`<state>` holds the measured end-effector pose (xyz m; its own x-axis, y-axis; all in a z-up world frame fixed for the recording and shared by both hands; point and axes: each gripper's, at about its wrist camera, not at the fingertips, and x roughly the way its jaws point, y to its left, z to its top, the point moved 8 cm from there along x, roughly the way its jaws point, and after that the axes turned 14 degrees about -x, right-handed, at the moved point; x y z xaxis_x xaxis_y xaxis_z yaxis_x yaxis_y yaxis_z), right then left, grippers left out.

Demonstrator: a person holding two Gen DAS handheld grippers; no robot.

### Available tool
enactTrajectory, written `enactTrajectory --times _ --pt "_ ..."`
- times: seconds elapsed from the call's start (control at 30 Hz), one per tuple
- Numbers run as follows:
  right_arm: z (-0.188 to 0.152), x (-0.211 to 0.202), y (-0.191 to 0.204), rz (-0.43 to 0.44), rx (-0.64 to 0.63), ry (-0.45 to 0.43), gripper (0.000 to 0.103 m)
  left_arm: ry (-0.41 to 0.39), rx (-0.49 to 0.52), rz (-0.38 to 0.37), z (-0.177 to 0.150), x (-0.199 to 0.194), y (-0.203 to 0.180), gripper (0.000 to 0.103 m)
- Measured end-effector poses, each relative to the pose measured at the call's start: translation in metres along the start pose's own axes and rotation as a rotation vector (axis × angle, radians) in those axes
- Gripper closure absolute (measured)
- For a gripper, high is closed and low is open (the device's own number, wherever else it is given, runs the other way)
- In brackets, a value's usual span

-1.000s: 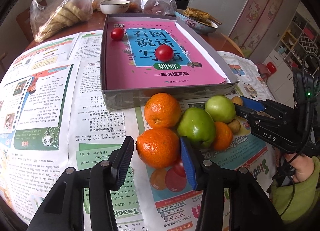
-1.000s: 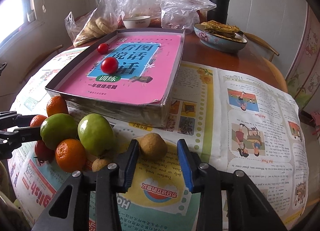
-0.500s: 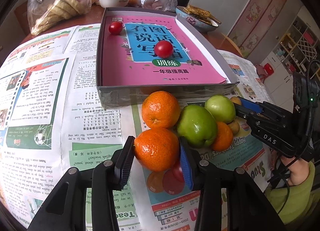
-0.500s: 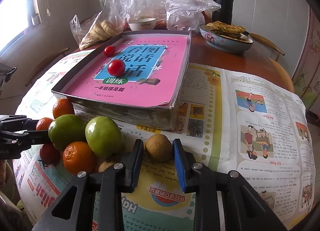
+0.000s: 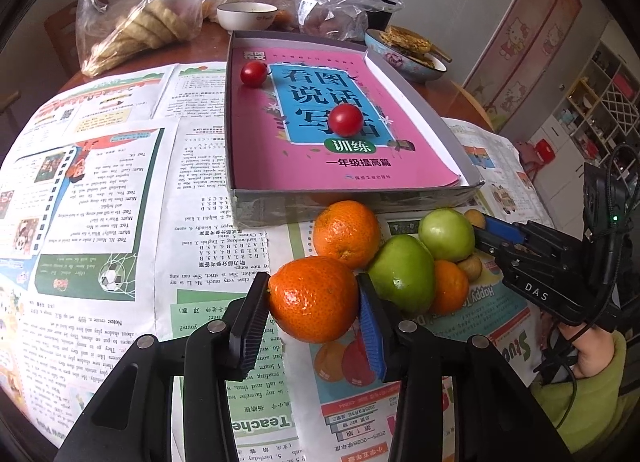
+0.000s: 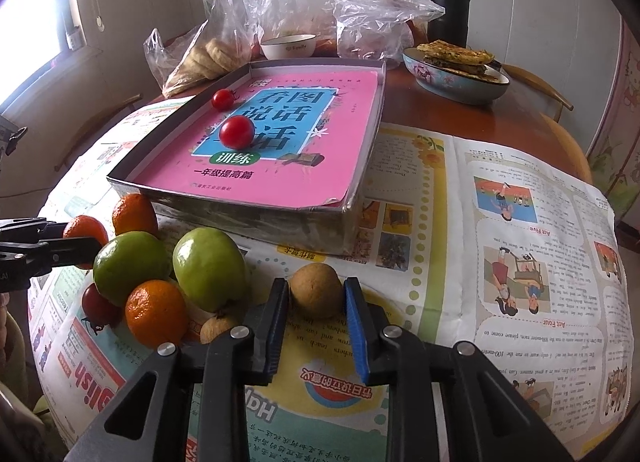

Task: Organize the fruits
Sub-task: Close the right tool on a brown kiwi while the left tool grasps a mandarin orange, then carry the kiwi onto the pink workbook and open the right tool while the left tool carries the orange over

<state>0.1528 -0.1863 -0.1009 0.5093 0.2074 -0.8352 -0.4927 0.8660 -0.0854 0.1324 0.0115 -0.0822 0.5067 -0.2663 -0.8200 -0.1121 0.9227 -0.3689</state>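
Observation:
My left gripper [image 5: 312,282] is shut on a large orange [image 5: 314,300], its pads pressing both sides. Behind it lie another orange [image 5: 346,234], two green apples [image 5: 402,274] and a small orange [image 5: 450,286] on newspaper. My right gripper [image 6: 316,286] is closing its jaws on a round brown fruit [image 6: 316,292], and the pads touch it. A second brown fruit [image 6: 218,328] and a cherry tomato [image 6: 98,302] lie by the pile. Two cherry tomatoes [image 5: 346,119] sit on a pink book inside a grey box [image 5: 352,201].
At the back of the round table stand plastic bags of bread [image 6: 208,57], a white bowl [image 6: 288,45], a dish of flatbread [image 6: 456,73] and a black flask [image 6: 448,1]. Newspaper [image 6: 500,221] covers the table's right side. A green sleeve [image 5: 580,394] is at the right.
Both grippers have narrowed. The left closed on the large orange and the right closed in around the brown fruit. Neither hand has shifted much.

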Motion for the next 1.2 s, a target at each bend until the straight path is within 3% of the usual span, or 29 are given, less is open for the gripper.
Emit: enactTrajectory --times 0.47,1.2 --pt "0.003 -0.011 -0.002 0.021 0.015 -0.046 0.077 -0.023 -0.008 -0.008 0.006 -0.009 0.0 0.059" --pt "0.05 -0.039 0.011 0.028 -0.037 -0.156 0.077 -0.099 0.017 0.007 0.037 -0.021 -0.013 0.059"
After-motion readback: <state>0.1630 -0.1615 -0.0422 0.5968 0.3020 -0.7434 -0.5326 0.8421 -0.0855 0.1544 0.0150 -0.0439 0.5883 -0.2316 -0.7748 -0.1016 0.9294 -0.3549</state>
